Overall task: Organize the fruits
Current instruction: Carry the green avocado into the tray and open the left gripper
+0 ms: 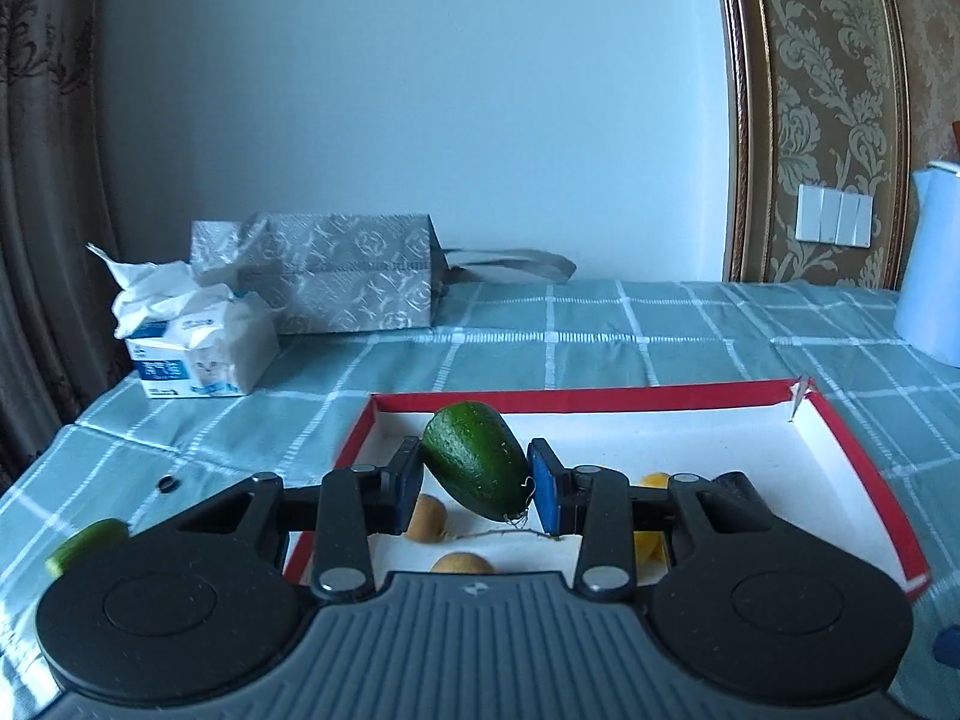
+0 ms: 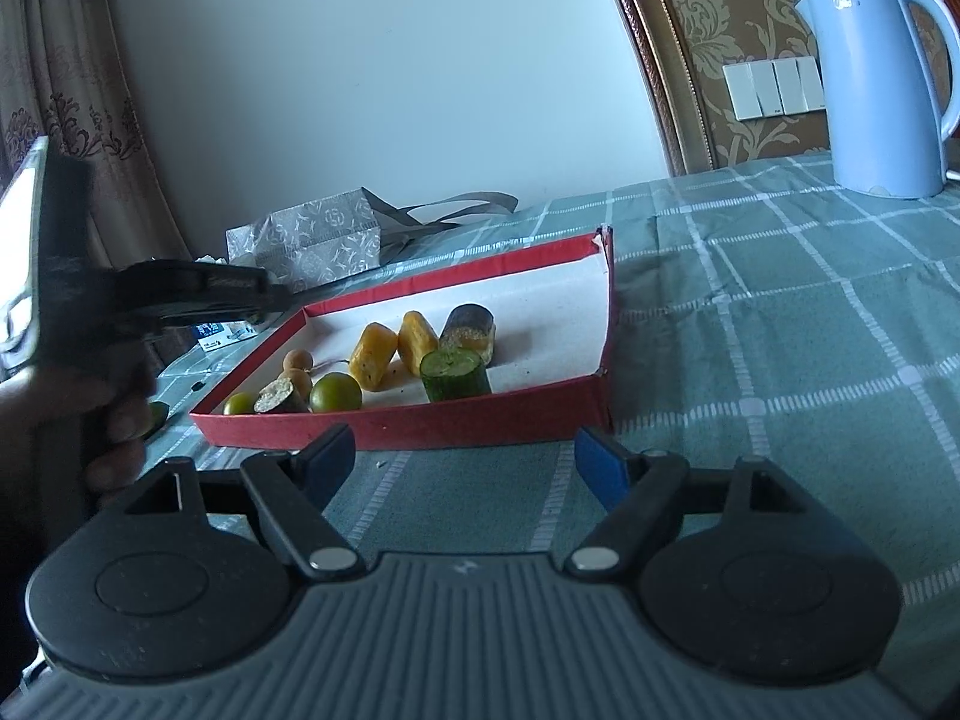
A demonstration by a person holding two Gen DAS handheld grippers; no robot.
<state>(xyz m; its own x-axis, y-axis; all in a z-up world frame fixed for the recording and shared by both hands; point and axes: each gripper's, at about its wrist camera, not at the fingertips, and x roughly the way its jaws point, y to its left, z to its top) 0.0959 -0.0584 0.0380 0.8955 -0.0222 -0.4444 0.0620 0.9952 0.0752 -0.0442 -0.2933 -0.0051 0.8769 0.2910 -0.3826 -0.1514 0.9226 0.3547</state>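
Observation:
My left gripper (image 1: 477, 483) is shut on a dark green avocado-like fruit (image 1: 474, 459) and holds it above the near left part of a red-rimmed white tray (image 1: 576, 401). Small brown fruits (image 1: 427, 516) and yellow pieces (image 1: 651, 543) lie in the tray below it. In the right wrist view the tray (image 2: 468, 429) holds yellow chunks (image 2: 373, 356), a cut cucumber piece (image 2: 456, 373), green limes (image 2: 335, 393) and other pieces. My right gripper (image 2: 462, 462) is open and empty just in front of the tray. A green piece (image 1: 87, 546) lies on the cloth left of the tray.
A tissue pack (image 1: 195, 354) and a grey patterned gift bag (image 1: 336, 273) stand at the back left. A light blue kettle (image 2: 879, 84) stands at the back right. A green checked cloth (image 2: 780, 330) covers the table. A small black ring (image 1: 168, 484) lies on the cloth.

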